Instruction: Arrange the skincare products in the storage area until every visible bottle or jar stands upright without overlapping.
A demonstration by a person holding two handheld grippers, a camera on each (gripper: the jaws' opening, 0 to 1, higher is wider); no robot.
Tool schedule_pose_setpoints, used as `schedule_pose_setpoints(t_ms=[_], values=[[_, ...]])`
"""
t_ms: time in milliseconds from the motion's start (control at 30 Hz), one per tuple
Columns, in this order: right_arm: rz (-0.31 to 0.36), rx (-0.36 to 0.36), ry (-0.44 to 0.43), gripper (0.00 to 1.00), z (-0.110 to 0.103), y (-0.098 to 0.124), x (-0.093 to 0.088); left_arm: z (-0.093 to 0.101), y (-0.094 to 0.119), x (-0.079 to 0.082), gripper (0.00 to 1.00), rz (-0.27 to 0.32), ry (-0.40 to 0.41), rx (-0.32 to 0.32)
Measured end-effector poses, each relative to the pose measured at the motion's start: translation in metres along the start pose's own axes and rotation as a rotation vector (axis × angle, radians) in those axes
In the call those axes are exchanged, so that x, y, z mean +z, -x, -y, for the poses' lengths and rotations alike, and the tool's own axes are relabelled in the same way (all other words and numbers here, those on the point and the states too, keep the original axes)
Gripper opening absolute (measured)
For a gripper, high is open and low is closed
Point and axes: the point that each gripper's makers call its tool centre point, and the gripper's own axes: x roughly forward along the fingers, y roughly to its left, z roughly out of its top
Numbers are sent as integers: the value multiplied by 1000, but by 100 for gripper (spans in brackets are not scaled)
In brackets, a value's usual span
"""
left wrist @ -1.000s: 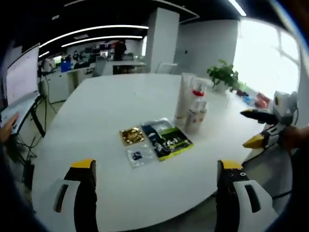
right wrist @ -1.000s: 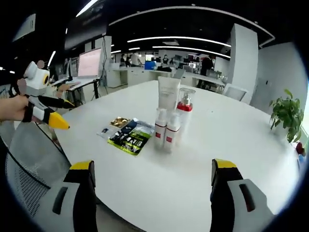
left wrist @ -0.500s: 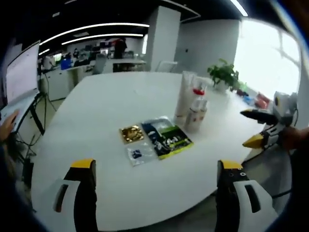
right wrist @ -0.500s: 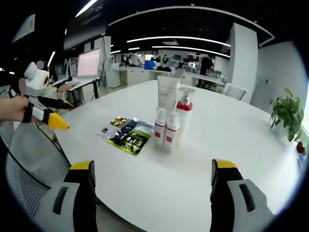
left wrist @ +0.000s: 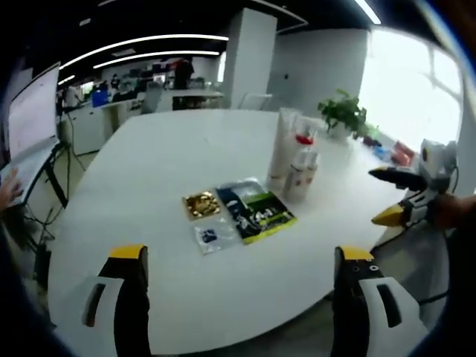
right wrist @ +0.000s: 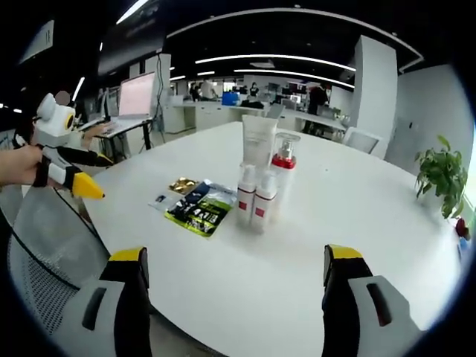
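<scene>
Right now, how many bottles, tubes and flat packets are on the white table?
Small bottles with red labels: 2
Pump bottle with red collar: 1
White tube: 1
Flat packets: 3, gold, clear, green-and-black
Total: 7

Left gripper and right gripper both hover with fingers spread wide, holding nothing, each gripped by a hand

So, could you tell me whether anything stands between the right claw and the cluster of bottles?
Nothing visible does: bare white table lies between the open right claw and the bottles; the sachets lie left of them.
</scene>
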Motion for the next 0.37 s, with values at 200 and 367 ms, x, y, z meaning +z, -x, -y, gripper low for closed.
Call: schedule_pose_setpoints(t_ms=[200,367], values=[[-2,-2,1,97,0,0,0,0,0,-1,96,-2,1,-2],[-5,-4,2,96,1,0,-1,0,0,-1,96,-1,2,-1]])
